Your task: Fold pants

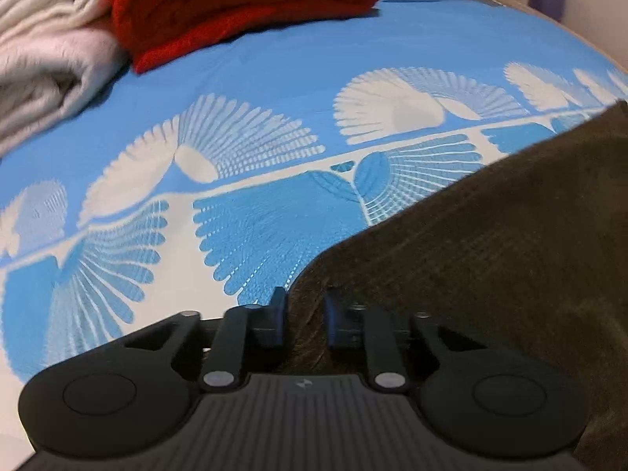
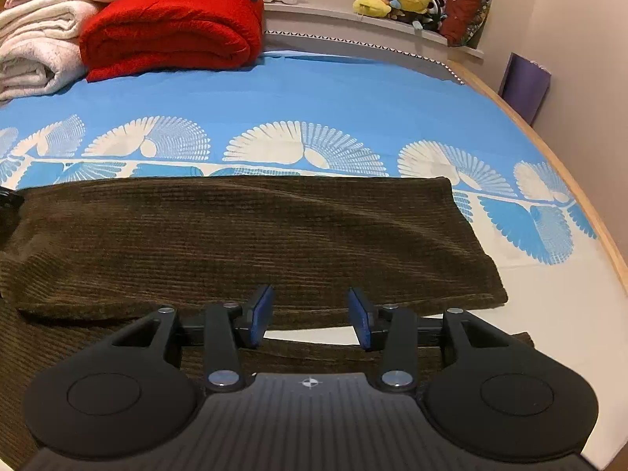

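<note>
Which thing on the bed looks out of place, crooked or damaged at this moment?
Nothing looks damaged or spilled. The dark brown corduroy pants lie fairly flat across the blue-and-white patterned bedsheet, with one leg folded over the other and only soft wrinkles. The folded red blanket and white blankets are stacked neatly at the far end.
</note>
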`<state>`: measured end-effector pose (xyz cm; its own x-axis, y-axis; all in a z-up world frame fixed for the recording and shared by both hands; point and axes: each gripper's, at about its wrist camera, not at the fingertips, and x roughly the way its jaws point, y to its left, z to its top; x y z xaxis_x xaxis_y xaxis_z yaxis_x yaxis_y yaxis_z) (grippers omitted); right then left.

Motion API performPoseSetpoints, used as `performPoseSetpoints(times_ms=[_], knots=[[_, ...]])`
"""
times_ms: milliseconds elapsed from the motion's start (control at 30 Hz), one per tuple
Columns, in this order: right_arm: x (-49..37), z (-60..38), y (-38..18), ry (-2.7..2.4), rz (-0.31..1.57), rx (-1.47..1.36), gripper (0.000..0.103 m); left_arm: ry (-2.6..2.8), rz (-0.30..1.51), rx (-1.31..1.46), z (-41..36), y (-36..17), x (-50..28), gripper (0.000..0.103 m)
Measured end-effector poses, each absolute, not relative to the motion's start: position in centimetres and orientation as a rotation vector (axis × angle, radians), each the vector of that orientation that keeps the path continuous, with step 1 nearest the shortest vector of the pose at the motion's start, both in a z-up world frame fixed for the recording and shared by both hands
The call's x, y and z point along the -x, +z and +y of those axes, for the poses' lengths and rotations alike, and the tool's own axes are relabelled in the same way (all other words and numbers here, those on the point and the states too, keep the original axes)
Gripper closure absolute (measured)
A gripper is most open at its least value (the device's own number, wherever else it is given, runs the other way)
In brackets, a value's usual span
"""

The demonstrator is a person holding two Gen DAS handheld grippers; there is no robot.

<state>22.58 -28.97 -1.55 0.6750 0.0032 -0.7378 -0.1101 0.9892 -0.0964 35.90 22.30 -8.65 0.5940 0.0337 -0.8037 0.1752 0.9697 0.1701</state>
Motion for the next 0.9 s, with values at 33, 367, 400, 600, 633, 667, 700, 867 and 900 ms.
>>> performPoseSetpoints(times_ms=[33, 367, 400, 600, 633, 667, 700, 867, 900], knots=[[-22.5, -29.0, -1.5, 0.06, 0.827, 0.141, 0.058, -0.084, 0.927, -0.249, 22.1, -8.1, -35.5, 0.089], [-22.3, -31.6, -1.5, -0.013, 0.868, -0.016, 0.058, -0.195, 0.851, -0.447, 14.6, 0.3, -23.2, 0.094], [-22.1, -31.7, -1.5, -0.018, 0.874, -0.037, 0.058, -0.214, 0.84, -0.46, 13.8, 1.2, -21.1, 0.094], [-20.7, -32.8, -1.9, -0.05, 0.903, -0.169, 0.059, -0.335, 0.883, -0.515, 10.6, 1.2, -10.3, 0.095], [-20.5, -33.0, -1.9, -0.055, 0.905, -0.191, 0.059, -0.361, 0.905, -0.537, 10.1, 0.4, -9.2, 0.095], [-20.2, -33.3, -2.0, -0.065, 0.908, -0.213, 0.059, -0.377, 0.929, -0.562, 9.8, -0.4, -8.3, 0.094], [-20.1, -33.5, -2.0, -0.073, 0.91, -0.226, 0.059, -0.385, 0.964, -0.573, 9.6, -1.2, -7.9, 0.094], [-19.7, -34.9, -2.4, -0.111, 0.93, -0.311, 0.059, -0.239, 0.999, -0.271, 14.8, 0.0, -9.5, 0.062], [-19.7, -35.1, -2.6, -0.115, 0.934, -0.323, 0.059, -0.168, 0.995, -0.139, 17.0, 0.6, -10.2, 0.055]])
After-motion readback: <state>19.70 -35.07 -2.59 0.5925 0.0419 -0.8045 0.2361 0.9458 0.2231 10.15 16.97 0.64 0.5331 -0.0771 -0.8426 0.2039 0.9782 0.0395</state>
